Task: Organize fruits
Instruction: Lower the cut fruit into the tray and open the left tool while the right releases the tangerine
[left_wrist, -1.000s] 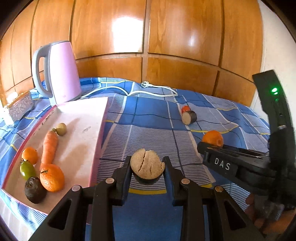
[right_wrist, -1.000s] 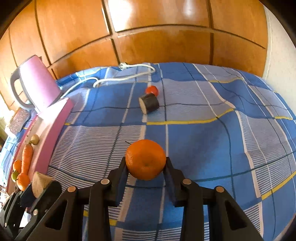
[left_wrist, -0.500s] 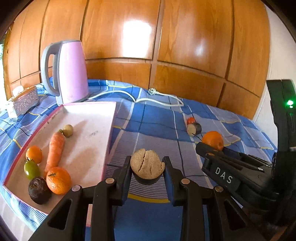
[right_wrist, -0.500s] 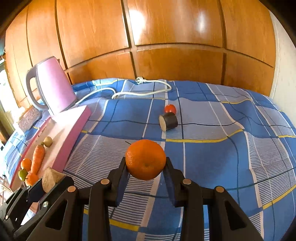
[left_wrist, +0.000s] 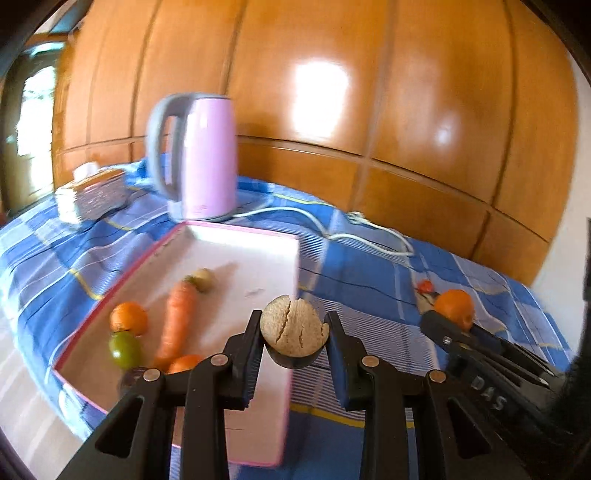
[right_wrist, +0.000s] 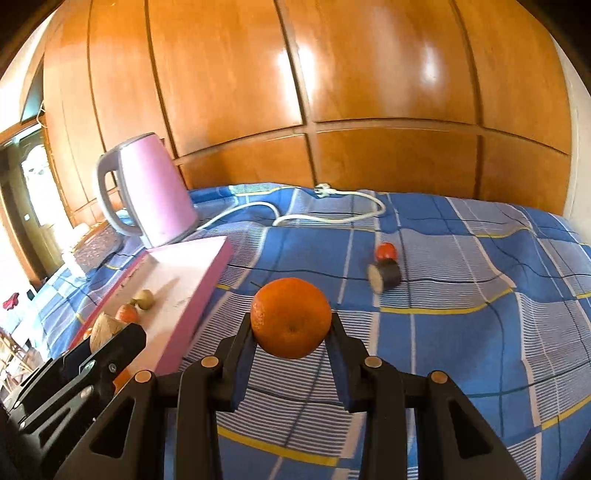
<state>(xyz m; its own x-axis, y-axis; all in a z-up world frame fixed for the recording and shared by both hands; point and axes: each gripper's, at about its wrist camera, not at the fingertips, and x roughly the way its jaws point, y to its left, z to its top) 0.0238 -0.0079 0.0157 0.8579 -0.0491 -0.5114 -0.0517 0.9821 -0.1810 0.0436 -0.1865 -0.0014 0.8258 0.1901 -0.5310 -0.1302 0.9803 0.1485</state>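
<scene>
Left gripper (left_wrist: 294, 334) is clamped on a halved dark fruit (left_wrist: 294, 328), its cracked tan cut face up, at lower centre of its view, over the near edge of the pink tray (left_wrist: 258, 254). Right gripper (right_wrist: 291, 330) is clamped on an orange (right_wrist: 291, 318) at frame centre, above the blue checked cloth (right_wrist: 461, 295). The tray holds a carrot (left_wrist: 177, 321).

The cloth (right_wrist: 461, 295) is blue with pale striped squares and thin yellow lines. The kettle (left_wrist: 207, 158) is pink with a grey handle. The tray (left_wrist: 243, 258) is white with a pink edge. The carrot (left_wrist: 177, 321) is orange, like the orange (right_wrist: 291, 318). The wall (right_wrist: 332, 92) is shiny brown wood.
</scene>
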